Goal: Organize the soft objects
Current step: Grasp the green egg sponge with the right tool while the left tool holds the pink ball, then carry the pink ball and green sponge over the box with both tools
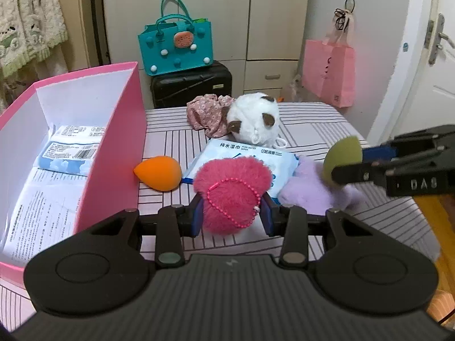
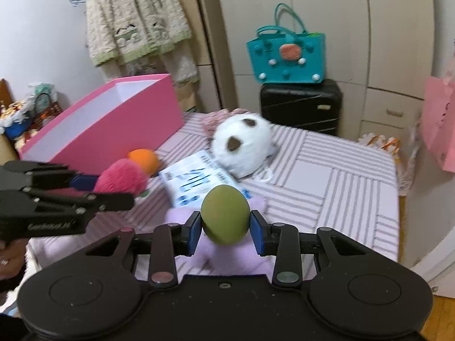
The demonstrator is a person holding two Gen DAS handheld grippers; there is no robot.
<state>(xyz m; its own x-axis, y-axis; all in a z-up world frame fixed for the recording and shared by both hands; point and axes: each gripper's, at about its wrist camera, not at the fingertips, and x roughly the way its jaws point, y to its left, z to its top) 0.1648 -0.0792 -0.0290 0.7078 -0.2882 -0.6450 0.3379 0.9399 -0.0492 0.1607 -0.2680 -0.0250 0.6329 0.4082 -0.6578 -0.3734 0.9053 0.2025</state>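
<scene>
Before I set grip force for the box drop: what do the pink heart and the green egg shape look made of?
Pink heart: long-pile plush, fuzzy and matte, with a glossy pink bead chain, probably plastic. It bulges between the left tongs, so it looks soft.
Green egg shape: likely foam sponge, with a smooth, matte skin and no shine; the right tongs hold it by its sides.

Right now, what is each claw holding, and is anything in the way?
Left gripper shut on pink pompom. Right gripper shut on green sponge. Pink box open, nothing blocking.
</scene>
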